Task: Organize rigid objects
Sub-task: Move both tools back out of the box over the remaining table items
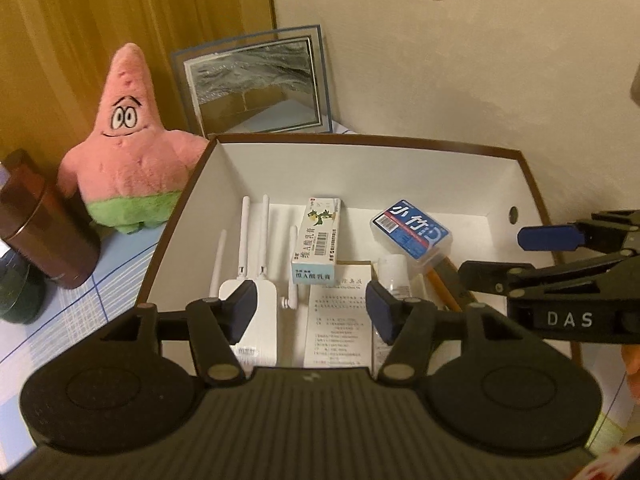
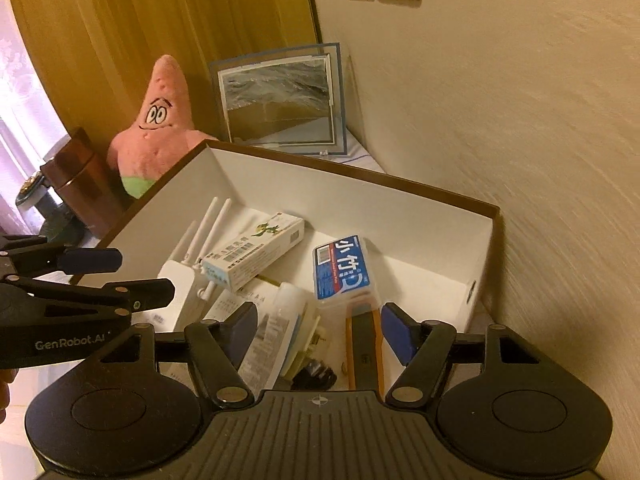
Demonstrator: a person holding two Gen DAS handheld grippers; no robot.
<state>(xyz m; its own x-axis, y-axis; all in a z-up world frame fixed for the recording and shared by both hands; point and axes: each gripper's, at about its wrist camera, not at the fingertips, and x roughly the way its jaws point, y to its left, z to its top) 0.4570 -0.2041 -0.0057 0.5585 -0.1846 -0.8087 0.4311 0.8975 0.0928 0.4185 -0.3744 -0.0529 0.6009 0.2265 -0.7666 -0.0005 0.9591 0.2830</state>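
Below both jaws, white box [image 1: 400,168], blue case [image 1: 412,232] beyond, unheld

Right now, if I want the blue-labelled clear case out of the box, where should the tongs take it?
Probably across its two long edges, coming from above with the right tongs, which are open and nearest. The blue-labelled clear case lies tilted, its near end propped on the orange-handled tool, so the long sides are exposed, while the box wall behind blocks a rear approach.
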